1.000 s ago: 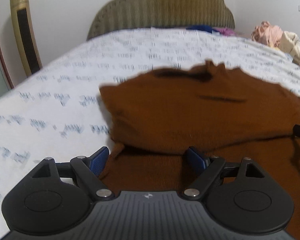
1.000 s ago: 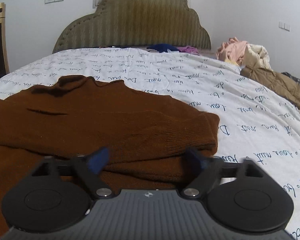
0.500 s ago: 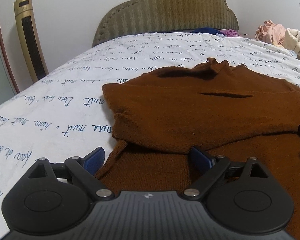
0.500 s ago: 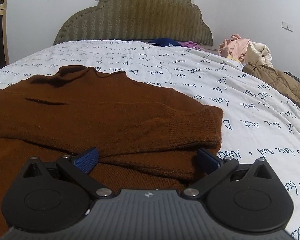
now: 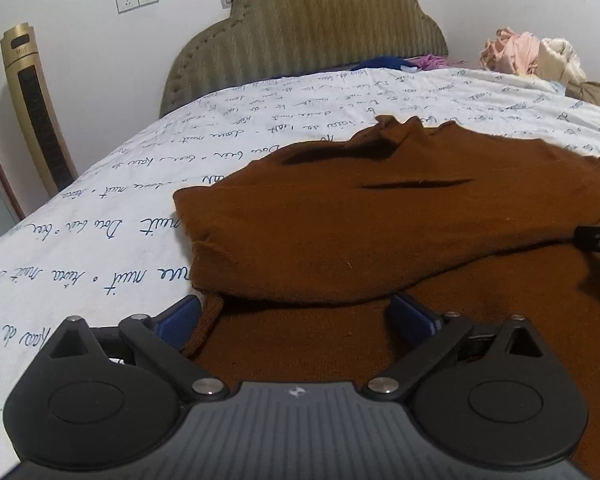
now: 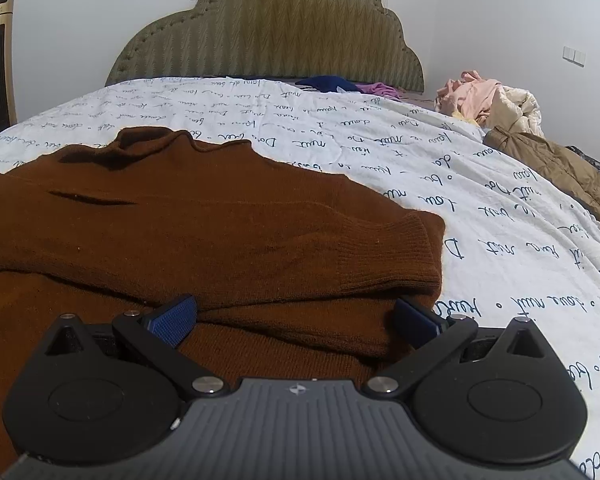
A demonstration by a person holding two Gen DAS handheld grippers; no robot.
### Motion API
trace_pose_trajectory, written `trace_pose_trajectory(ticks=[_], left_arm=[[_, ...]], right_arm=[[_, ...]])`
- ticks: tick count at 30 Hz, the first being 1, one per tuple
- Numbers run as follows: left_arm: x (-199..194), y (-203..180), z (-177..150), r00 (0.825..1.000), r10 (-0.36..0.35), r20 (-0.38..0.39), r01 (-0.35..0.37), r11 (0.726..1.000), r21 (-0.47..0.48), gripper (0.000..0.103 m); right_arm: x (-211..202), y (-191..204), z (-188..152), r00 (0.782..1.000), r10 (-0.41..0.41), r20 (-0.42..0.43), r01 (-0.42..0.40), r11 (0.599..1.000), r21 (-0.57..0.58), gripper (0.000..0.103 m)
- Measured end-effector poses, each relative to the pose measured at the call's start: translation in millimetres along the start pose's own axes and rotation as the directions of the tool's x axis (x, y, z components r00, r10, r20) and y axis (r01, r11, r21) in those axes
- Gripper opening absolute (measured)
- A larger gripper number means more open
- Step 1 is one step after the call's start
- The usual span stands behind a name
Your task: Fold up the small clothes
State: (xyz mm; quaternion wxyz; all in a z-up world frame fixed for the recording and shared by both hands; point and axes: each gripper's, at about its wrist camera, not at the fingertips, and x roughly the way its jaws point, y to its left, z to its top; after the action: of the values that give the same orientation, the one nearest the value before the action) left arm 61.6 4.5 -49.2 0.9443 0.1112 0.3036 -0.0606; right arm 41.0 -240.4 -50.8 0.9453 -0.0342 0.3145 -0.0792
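Right now I have a brown knit sweater (image 5: 380, 220) lying on the bed, on a white sheet printed with blue script (image 5: 100, 240), with its sleeves folded across the body so the ribbed cuff (image 6: 416, 256) of one sleeve sits at the sweater's right edge. My left gripper (image 5: 296, 316) hovers low over the near left corner of the garment with its jaws spread wide; the left blue pad (image 5: 180, 318) is just beside the sweater's left edge over the sheet, and the other pad sits over the brown knit, with nothing clamped between them. My right gripper (image 6: 296, 318) is likewise wide apart and holding nothing, both blue pads (image 6: 174, 318) low over the fabric just below the folded sleeve, the outer one near the cuff at the garment's right edge. From the left wrist camera I can see a black part of the right gripper at the far right, over the sweater. Beyond the collar the sheet runs up to a padded olive headboard (image 6: 268, 40). A heap of pink and cream clothes (image 6: 488, 98) and a tan jacket (image 6: 552, 168) lie at the bed's right side, a blue garment (image 6: 326, 83) and a purple one near the headboard, and a gold tower fan (image 5: 36, 112) stands at the left wall.
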Motion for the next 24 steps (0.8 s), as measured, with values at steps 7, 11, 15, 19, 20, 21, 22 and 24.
trace_pose_trajectory(ticks=[7,11,15,19,20,21,22,24], left_arm=[[2,11,-1,0.999,-0.046,-0.015,0.045,0.997,-0.056,0.103],[3,16,-1,0.998,-0.066,-0.023,0.064,0.995,-0.082,0.103],[3,13,-1,0.998,-0.056,-0.024,0.054,0.996,-0.069,0.103],[4,12,-1,0.999,-0.048,-0.023,0.047,0.997,-0.059,0.103],[4,12,-1,0.999,-0.048,-0.024,0.047,0.997,-0.059,0.103],[4,12,-1,0.999,-0.048,-0.024,0.047,0.997,-0.060,0.103],[4,12,-1,0.999,-0.048,-0.024,0.047,0.997,-0.060,0.103],[4,12,-1,0.999,-0.047,-0.024,0.046,0.997,-0.058,0.103]], right_arm=[[0,-2,0,1.000,0.007,0.001,-0.007,1.000,0.006,0.103],[0,-2,0,1.000,0.008,0.000,-0.008,1.000,0.009,0.103],[-2,3,-1,1.000,-0.015,-0.015,0.014,1.000,-0.010,0.103],[-11,8,-7,0.998,-0.057,-0.019,0.057,0.998,-0.005,0.103],[-14,8,-9,0.998,-0.062,-0.023,0.062,0.998,0.003,0.103],[-17,7,-10,0.998,-0.057,-0.030,0.057,0.998,0.018,0.103],[-19,4,-12,0.998,-0.042,-0.039,0.044,0.998,0.041,0.103],[-21,-5,-15,0.999,0.006,-0.054,-0.001,0.995,0.104,0.103]])
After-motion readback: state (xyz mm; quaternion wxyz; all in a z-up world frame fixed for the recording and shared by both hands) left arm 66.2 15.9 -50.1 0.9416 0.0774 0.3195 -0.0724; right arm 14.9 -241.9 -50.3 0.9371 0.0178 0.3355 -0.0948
